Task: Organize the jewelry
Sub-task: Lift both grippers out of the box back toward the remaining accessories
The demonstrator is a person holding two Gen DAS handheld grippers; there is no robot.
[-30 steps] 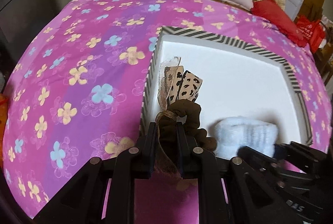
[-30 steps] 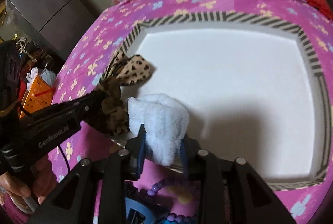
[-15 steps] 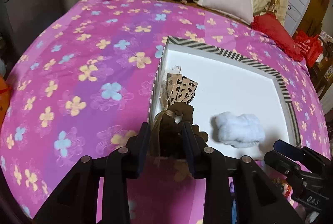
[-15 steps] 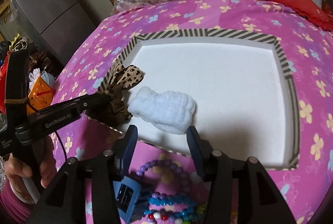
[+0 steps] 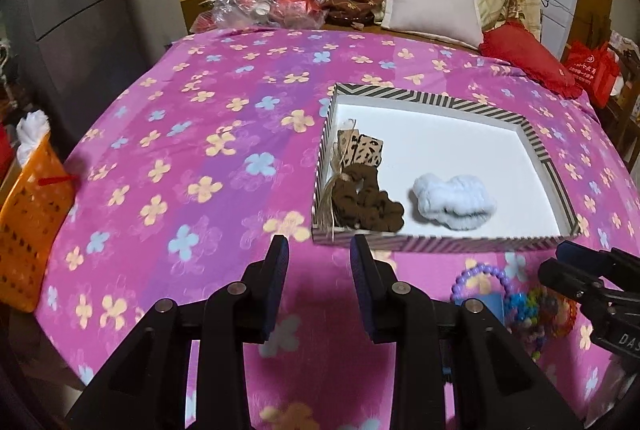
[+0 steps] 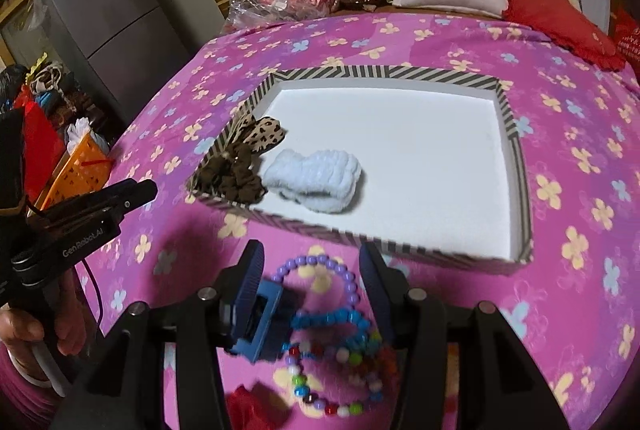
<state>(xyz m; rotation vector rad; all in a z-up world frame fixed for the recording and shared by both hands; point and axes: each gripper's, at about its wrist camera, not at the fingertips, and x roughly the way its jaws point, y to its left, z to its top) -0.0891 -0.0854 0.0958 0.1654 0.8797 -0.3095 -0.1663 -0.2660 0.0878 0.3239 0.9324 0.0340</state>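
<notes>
A striped-rim white box (image 5: 440, 243) (image 6: 516, 134) lies on the pink flowered bedspread. In it lie a brown scrunchie (image 5: 366, 204) (image 6: 234, 180), a leopard-print bow (image 5: 362, 150) (image 6: 266, 136) and a fluffy light-blue scrunchie (image 5: 454, 200) (image 6: 316, 176). My left gripper (image 5: 319, 266) is open and empty, in front of the box's near left corner. My right gripper (image 6: 312, 270) is open above a purple bead bracelet (image 6: 320, 268), a blue hair clip (image 6: 264, 322), a blue bead bracelet (image 6: 332, 320) and multicoloured bead bracelets (image 6: 340, 382). These also show in the left wrist view (image 5: 480, 280).
An orange basket (image 5: 28, 214) stands off the bed's left side. Pillows (image 5: 434, 6), a red cushion (image 5: 528, 58) and plastic-wrapped items (image 5: 260, 4) lie at the far end. A grey cabinet (image 6: 104, 26) stands at the left.
Both grippers opened and let go: the brown scrunchie and the light-blue scrunchie now lie in the box. Both grippers pulled back toward the near side; the right one now sits over the bracelets.
</notes>
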